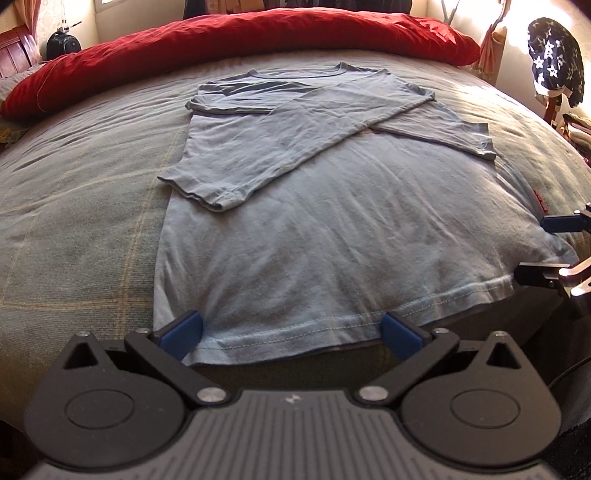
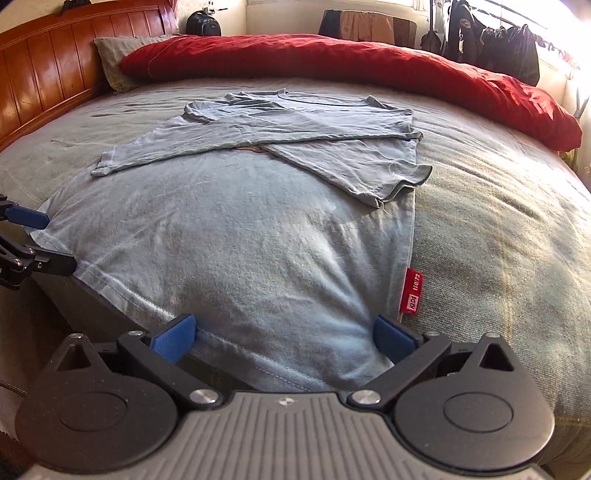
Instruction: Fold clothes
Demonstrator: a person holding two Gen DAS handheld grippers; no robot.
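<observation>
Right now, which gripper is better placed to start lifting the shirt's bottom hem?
Neither clearly: left gripper and right gripper both have open jaws straddling the light blue shirt's hem, near opposite corners. Probably lift together.

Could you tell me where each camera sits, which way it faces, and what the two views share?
Left wrist view: on the left tongs at the hem's left corner, facing up the blue long-sleeved shirt toward the red duvet; its open blue pads show, and the right tongs enter at right.
Right wrist view: on the right tongs at the hem's right corner near the red side tag, facing the wooden headboard; the left tongs enter at left.
Shared: shirt with sleeves crossed, duvet, grey-green bedspread.
</observation>
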